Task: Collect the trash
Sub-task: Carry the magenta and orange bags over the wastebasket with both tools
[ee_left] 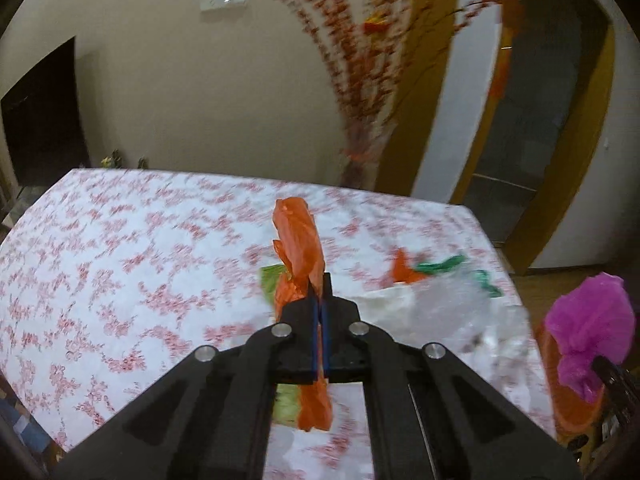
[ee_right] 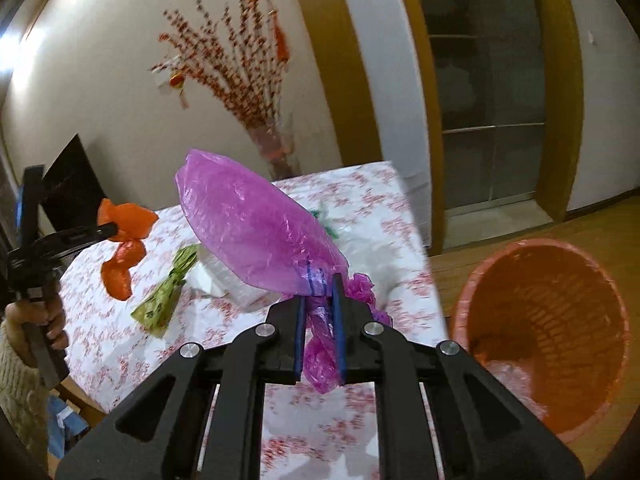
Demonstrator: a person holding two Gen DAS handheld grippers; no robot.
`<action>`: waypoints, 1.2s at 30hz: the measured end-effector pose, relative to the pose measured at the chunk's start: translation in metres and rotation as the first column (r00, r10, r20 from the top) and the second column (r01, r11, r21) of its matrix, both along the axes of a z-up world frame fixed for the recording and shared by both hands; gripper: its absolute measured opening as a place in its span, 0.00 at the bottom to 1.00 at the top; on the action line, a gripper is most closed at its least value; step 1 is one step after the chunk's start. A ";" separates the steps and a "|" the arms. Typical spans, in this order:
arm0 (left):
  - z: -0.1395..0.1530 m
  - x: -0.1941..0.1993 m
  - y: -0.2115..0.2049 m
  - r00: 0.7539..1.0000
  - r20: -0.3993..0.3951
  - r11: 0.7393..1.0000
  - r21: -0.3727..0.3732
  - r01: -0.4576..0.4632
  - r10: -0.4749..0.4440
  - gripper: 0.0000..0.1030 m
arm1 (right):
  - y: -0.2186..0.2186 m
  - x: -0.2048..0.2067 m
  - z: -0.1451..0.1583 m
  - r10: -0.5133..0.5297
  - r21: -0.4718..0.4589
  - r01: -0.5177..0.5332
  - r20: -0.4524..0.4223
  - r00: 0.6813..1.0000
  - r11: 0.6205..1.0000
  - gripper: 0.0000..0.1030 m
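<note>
My left claw (ee_left: 320, 300) is clenched on an orange plastic bag (ee_left: 298, 240), held clear above the tabletop (ee_left: 120, 248). The bag's long axis runs along the claw's fingers: one end sticks out past the tips and upward, the other trails back under the claw. My right claw (ee_right: 320, 304) is gripping a purple plastic bag (ee_right: 256, 228) by its twisted neck; its puffed body points forward and up to the left, its tail hanging back between the pads. Both bags are off the tabletop, which wears a white cloth with red flowers. A green wrapper (ee_right: 168, 292), clear plastic (ee_left: 460, 312) and other scraps lie on it. An orange wastebasket (ee_right: 544, 332) stands on the wooden floor (ee_right: 592, 224) beside the table, right of my purple bag. Red-berried branches (ee_right: 236, 80) stand against the wall.
</note>
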State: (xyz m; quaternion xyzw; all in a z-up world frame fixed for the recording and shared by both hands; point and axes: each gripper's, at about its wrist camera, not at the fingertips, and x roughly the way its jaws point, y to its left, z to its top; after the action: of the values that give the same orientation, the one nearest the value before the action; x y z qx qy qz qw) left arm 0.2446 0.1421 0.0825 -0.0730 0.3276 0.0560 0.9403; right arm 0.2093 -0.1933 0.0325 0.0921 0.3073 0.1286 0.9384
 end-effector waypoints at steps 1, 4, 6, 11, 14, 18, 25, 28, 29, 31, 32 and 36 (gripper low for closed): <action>0.004 -0.002 -0.008 1.000 0.008 1.000 -0.001 0.017 -0.017 0.03 | -0.006 -0.001 0.001 -0.013 0.003 0.013 0.002 1.000 1.000 0.12; 0.014 -0.007 -0.035 0.997 0.028 0.997 -0.008 0.079 -0.078 0.03 | -0.025 -0.007 0.005 -0.057 0.012 0.057 0.011 0.998 0.998 0.12; 0.018 -0.009 -0.056 0.991 0.035 0.991 -0.023 0.129 -0.128 0.03 | -0.036 -0.011 0.008 -0.083 0.018 0.083 0.017 0.996 0.996 0.12; 0.021 -0.012 -0.109 0.969 0.042 0.968 -0.052 0.246 -0.244 0.03 | -0.071 -0.020 0.014 -0.159 0.030 0.158 0.034 0.987 0.987 0.12; 0.020 -0.012 -0.145 0.948 0.045 0.946 -0.065 0.318 -0.316 0.03 | -0.089 -0.026 0.018 -0.194 0.040 0.192 0.041 0.980 0.981 0.12; 0.017 -0.013 -0.183 0.920 0.047 0.916 -0.089 0.391 -0.388 0.03 | -0.113 -0.033 0.020 -0.246 0.052 0.244 0.046 0.968 0.968 0.12; 0.010 -0.014 -0.245 0.869 0.047 0.861 -0.121 0.494 -0.492 0.03 | -0.152 -0.042 0.018 -0.322 0.069 0.318 0.044 0.946 0.945 0.12; 0.006 -0.015 -0.266 0.848 0.045 0.838 -0.132 0.530 -0.529 0.03 | -0.163 -0.044 0.015 -0.345 0.073 0.341 0.042 0.938 0.937 0.12; 0.004 -0.017 -0.274 0.840 0.042 0.831 -0.133 0.541 -0.540 0.03 | -0.165 -0.044 0.015 -0.350 0.074 0.346 0.041 0.936 0.935 0.12; 0.002 -0.017 -0.287 0.828 0.039 0.818 -0.136 0.559 -0.559 0.03 | -0.172 -0.044 0.014 -0.362 0.077 0.359 0.039 0.931 0.930 0.12; 0.001 -0.017 -0.293 0.823 0.039 0.813 -0.137 0.566 -0.567 0.03 | -0.175 -0.045 0.013 -0.368 0.080 0.364 0.038 0.929 0.928 0.12; -0.002 -0.016 -0.308 0.803 0.041 0.792 -0.143 0.593 -0.594 0.03 | -0.185 -0.046 0.010 -0.389 0.094 0.385 0.031 0.921 0.918 0.12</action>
State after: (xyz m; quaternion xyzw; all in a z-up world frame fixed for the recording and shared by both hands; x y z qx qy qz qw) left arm 0.2285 -0.1660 0.0804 -0.0363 0.3399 -0.2661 0.9013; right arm 0.1634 -0.3785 0.0429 0.1883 0.2541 -0.0440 0.9477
